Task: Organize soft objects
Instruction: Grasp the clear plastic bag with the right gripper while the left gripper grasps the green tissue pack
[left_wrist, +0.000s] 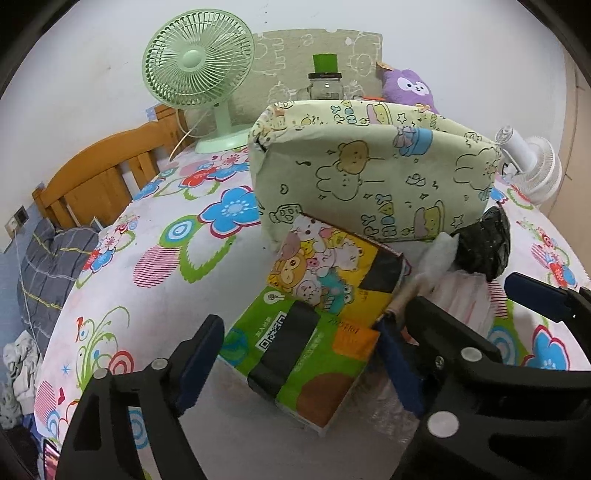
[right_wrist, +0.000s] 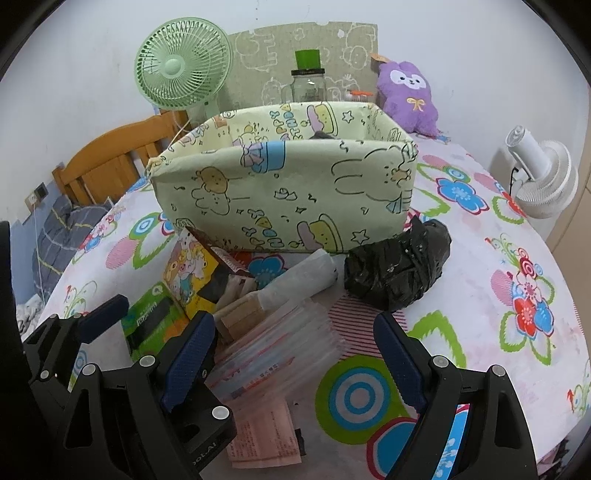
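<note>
Left wrist view: my left gripper (left_wrist: 295, 365) stands wide, nothing clamped. The green soft tissue pack with a black band (left_wrist: 295, 354) lies between the fingers, pads clear of it. Leaning on its far end is the yellow cartoon-animal pack (left_wrist: 328, 269); behind that stands the pale green fabric storage bin printed with bears and rabbits (left_wrist: 373, 173). A crumpled black plastic bag (left_wrist: 480, 243) sits right of the pile, near the bin's corner.

Right wrist view: my right gripper (right_wrist: 295, 362) is also spread wide and empty, hovering over a stack of clear sleeves with pink paper slips (right_wrist: 280, 343) on the flowered bedsheet (right_wrist: 480, 258). Bin upright; something dark shows inside it, can't identify.

Risks, my reading: pulling the green pack could drag the yellow one off, since they overlap. Bin walls are soft, so a bump from either hand could fold or tip it. The slippery sleeves may fan out if pinched at one edge
</note>
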